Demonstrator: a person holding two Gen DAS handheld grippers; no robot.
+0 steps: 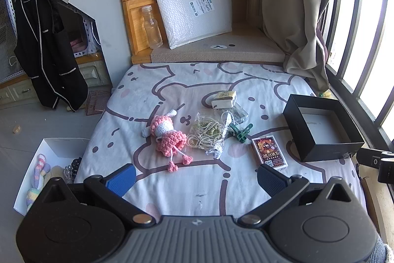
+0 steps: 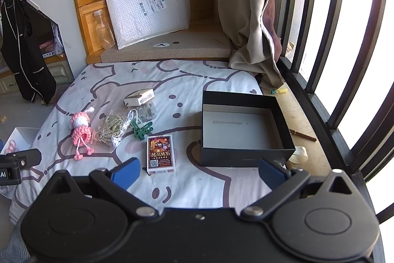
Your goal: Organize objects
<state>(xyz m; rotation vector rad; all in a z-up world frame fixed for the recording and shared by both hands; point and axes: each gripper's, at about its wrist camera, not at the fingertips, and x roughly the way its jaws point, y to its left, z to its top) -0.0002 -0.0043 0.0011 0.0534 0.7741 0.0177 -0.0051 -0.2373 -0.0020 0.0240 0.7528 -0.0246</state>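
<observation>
On the patterned bed sheet [image 1: 187, 184] lie a pink crochet doll [image 1: 170, 137], a clear bag of cord and beads [image 1: 209, 134], green clothes pegs [image 1: 241, 132], a card deck box [image 1: 269, 152], a small white box [image 1: 224, 99] and a clear plastic case [image 1: 237, 112]. An empty black box [image 1: 322, 127] stands at the right. My left gripper [image 1: 195, 179] is open above the near sheet, nothing between its blue pads. My right gripper [image 2: 199, 171] is open too, just short of the card deck box [image 2: 161, 150] and the black box [image 2: 243, 130].
A white carton [image 1: 49, 164] with knitted toys sits on the floor left of the bed. Beyond the bed are a bubble mailer [image 1: 194, 9], a plastic bottle [image 1: 152, 27] and a curtain [image 1: 300, 16]. Window bars [image 2: 344, 41] and a ledge with tape [image 2: 299, 154] run along the right.
</observation>
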